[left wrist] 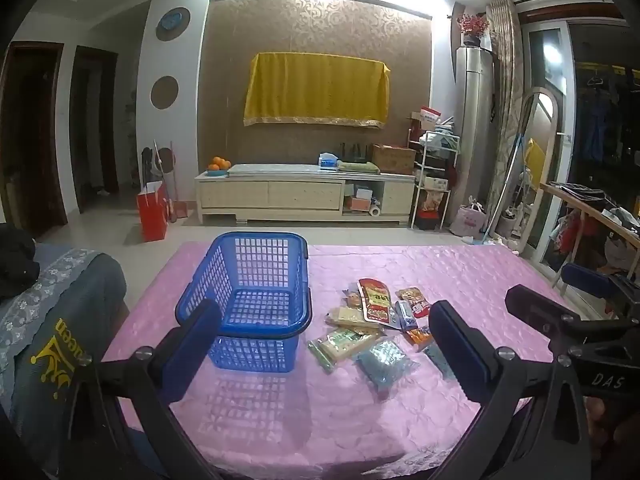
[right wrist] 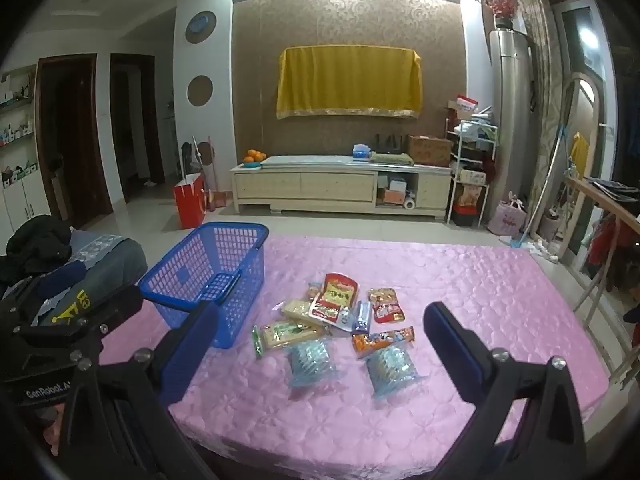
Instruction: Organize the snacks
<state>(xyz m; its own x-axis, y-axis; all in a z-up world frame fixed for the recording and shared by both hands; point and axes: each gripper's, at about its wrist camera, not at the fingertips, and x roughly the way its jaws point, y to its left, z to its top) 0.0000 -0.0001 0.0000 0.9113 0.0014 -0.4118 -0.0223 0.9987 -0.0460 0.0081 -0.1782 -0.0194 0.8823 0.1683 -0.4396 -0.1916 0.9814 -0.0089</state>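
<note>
Where the two views begin, nearest the lenses: left gripper (left wrist: 326, 334) with jaws spread wide and nothing between the pads, tilted down over the pink tablecloth (left wrist: 400, 420). Same for the right gripper (right wrist: 320, 334), jaws fully apart, gripping nothing, hovering above the cloth and touching no packet.

Just beyond the fingers, lying flat on the cloth: two clear blue-tinted packets (right wrist: 310, 360) side by side, a little apart. Beside them to the left, a long pale biscuit pack with green ends (right wrist: 286, 334); to the right, an orange wrapper (right wrist: 382, 340). Slightly farther, a second pale biscuit pack (right wrist: 298, 309), a small blue-and-white sachet (right wrist: 362, 316), a red pouch with a yellow label (right wrist: 334, 298) and a smaller red-and-white packet (right wrist: 386, 305), all loosely heaped, some overlapping at the edges. Print on the packets too small to read.

Left of the heap, near but not touching: blue plastic basket (left wrist: 256, 280) standing upright on the cloth, handle (left wrist: 262, 330) folded down across the near rim, nothing inside.

At the table's left edge, a grey-blue covered seat (left wrist: 60, 320) with yellow lettering and dark clothing on top.

Beyond the table, tiled floor, then a red paper bag (right wrist: 190, 206), a low pale cabinet (right wrist: 340, 192) carrying a dish of oranges (right wrist: 254, 157), and on the patterned wall above, a yellow cloth (right wrist: 350, 84) draped over something.
</note>
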